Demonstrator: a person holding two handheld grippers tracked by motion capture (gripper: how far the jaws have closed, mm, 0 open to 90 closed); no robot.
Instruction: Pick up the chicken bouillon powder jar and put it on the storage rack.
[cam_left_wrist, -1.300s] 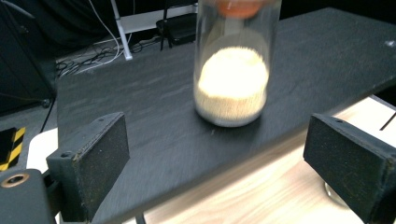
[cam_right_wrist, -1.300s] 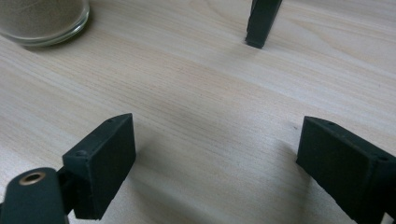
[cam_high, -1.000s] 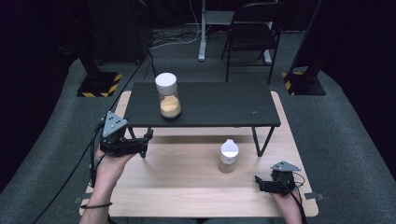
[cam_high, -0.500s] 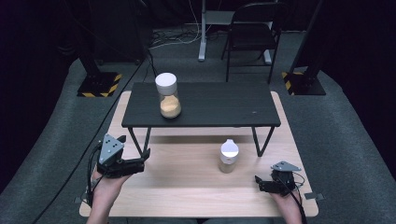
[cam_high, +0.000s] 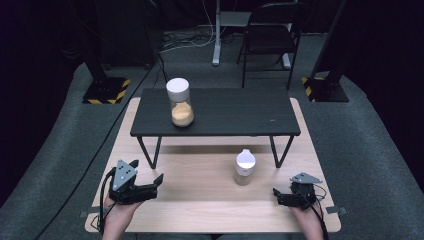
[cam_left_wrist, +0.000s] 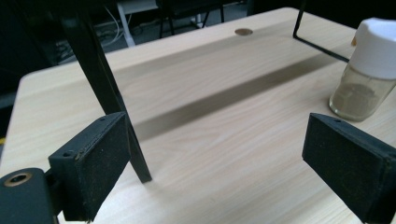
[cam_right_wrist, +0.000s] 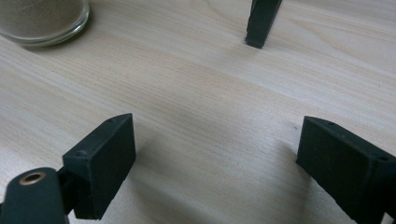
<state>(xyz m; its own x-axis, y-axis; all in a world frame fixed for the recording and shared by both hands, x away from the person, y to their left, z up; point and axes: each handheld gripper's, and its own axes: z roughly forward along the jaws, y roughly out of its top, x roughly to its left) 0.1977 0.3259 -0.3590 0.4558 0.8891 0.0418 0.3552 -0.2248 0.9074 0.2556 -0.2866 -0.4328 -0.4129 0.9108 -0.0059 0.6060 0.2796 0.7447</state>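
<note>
A tall glass jar (cam_high: 180, 102) with a white lid and orange grains stands on the left part of the low black table (cam_high: 240, 117). A small white-capped jar (cam_high: 245, 167) of pale powder stands on the wooden tabletop (cam_high: 200, 200) in front of it. My left gripper (cam_high: 156, 186) hovers low at the near left, open and empty, jaws pointing right. In the left gripper view its jaws (cam_left_wrist: 219, 172) stand wide, with the small jar (cam_left_wrist: 369, 70) off to the right. My right gripper (cam_high: 276, 196) rests at the near right, open and empty (cam_right_wrist: 215, 163), with the small jar's base (cam_right_wrist: 42, 18) ahead on the left.
The black table's thin legs (cam_left_wrist: 102, 88) (cam_right_wrist: 261, 21) stand on the wood just ahead of each gripper. A black chair (cam_high: 270, 40) and stands with striped bases (cam_high: 105, 90) are on the grey floor beyond the table. Cables trail from both grippers.
My left gripper has come down and toward the near edge, from beside the black table's left corner to low over the wood. The right gripper and both jars have not moved.
</note>
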